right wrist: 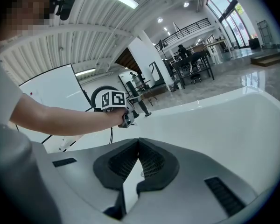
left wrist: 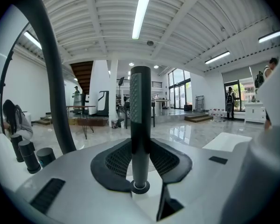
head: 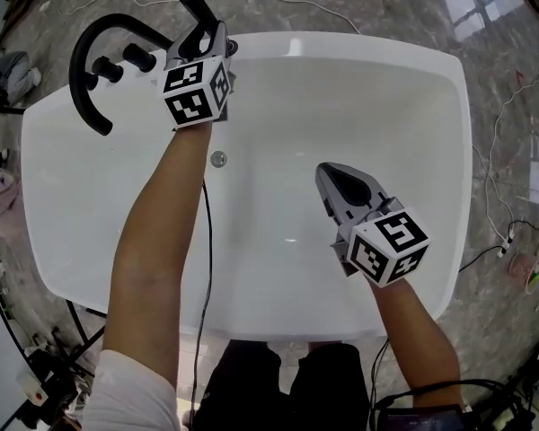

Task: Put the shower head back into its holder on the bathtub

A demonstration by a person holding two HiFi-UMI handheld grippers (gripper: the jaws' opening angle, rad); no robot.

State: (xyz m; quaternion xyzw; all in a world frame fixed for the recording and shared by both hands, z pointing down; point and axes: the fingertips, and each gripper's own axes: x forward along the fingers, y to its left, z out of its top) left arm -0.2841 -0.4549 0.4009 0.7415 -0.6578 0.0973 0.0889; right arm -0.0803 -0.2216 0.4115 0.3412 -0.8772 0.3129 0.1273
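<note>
- At the far left corner of the bathtub point(head: 431, 70), our left claw point(head: 205, 41) pinches the black shower head point(left wrist: 140, 120) by its slim handle. The pads sit against both sides of it, and the wand stands about upright.
- Its foot meets a dark ring point(left wrist: 140, 186) on the white rim, which we take for the holder's mouth. We cannot tell whether it is fully seated.
- Our right claw point(head: 331, 180) hangs over the tub's hollow, well apart from the work, with its pads pressed together on nothing.
- The main risk, as we judge it, is letting go before the foot is properly home. A wand only perched on the ring would tip and fall into the tub or over the outer edge.
- A tilted entry could wedge the foot against the ring's lip. Pushing harder then would scrape the fitting rather than seat it.
- The handle is round and looks smooth apart from a textured strip, so it may twist or slide between the pads if we press down hard.
- The curved black spout point(head: 79, 61) and the knobs point(head: 108, 68) stand just beside our left claw, on its left. A sideways drift could knock the claw or the wand against them.
- With the right claw so far off, it cannot steady anything if the wand slips.
</note>
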